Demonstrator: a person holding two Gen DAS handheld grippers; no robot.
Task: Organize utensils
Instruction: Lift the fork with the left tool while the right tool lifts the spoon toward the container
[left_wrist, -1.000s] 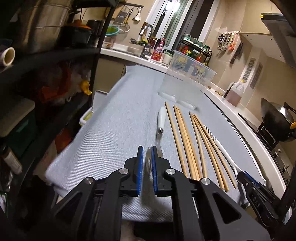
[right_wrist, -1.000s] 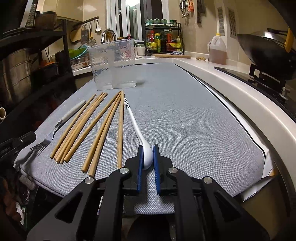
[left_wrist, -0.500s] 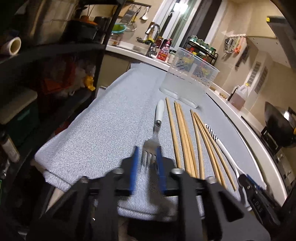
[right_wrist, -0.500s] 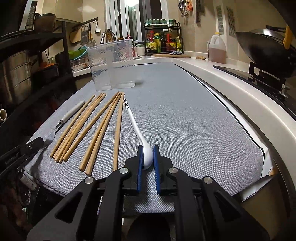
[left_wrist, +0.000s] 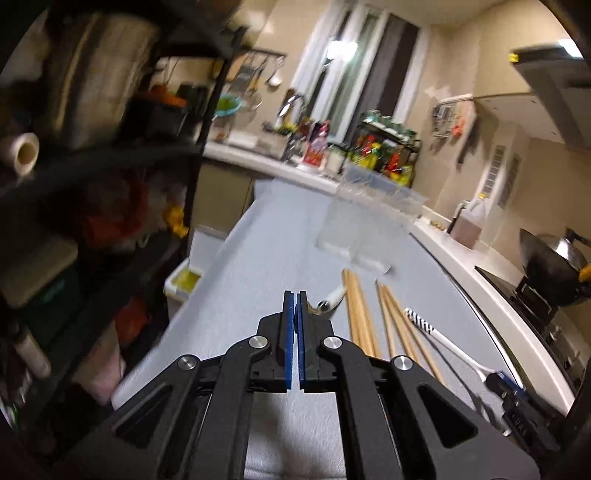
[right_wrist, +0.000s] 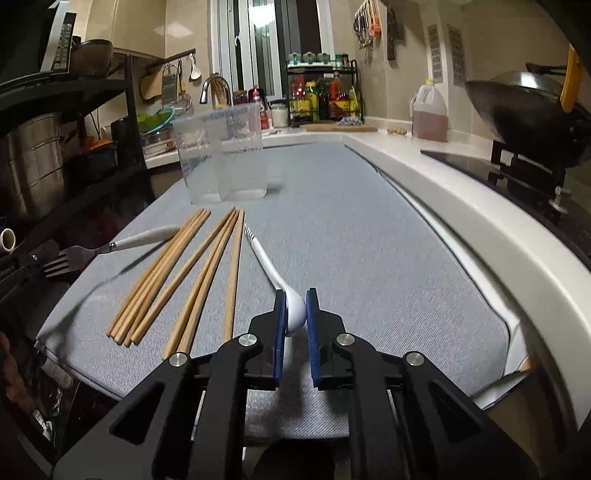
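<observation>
White spoon (right_wrist: 295, 314) bowl pinched in right gripper (right_wrist: 294, 317); left gripper (left_wrist: 295, 314) clamps fork (right_wrist: 70, 258) tines, seen only from right. No readable labels.

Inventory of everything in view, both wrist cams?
fork: 1, dark head, white handle, lifted at cloth's left edge
chopsticks: roughly eight, wooden, loose on cloth
spoon: 1, white, striped handle end, on cloth
container: 1, clear, cloth's far end
cloth: 1, grey, over counter
wok: 1, dark, stove at right
jug: 1, amber liquid, back counter
left gripper: fingers shut on fork
right gripper: fingers shut on spoon bowl
</observation>
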